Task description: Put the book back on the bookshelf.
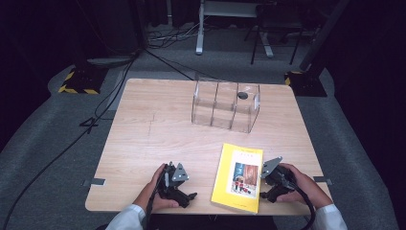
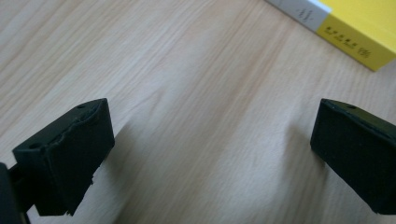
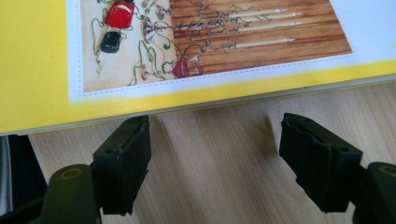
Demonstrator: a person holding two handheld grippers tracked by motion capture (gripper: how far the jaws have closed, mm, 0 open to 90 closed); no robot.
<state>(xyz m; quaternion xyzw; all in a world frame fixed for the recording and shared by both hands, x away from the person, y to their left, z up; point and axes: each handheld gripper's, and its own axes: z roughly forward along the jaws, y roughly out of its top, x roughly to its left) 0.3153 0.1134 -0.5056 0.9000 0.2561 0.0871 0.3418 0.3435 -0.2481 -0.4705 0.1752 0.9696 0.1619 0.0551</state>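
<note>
You have one yellow book (image 1: 238,178) flat on the table (image 1: 158,134) near its front edge, between your two grippers. Left gripper (image 2: 212,154) and right gripper (image 3: 215,163) both gape, gripping nothing. One clear organizer (image 1: 225,106) stands behind.

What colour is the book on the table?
Bright yellow, with a picture on its cover; the book shows best in the high view.

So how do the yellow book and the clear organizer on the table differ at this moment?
The yellow book lies flat near the table's front edge, between the two grippers; the clear organizer stands upright toward the far side. The book is opaque with a picture on its cover; the organizer is see-through and split into compartments. The right gripper is at the book's edge, while no gripper is near the organizer. Both rest on the wooden table.
</note>
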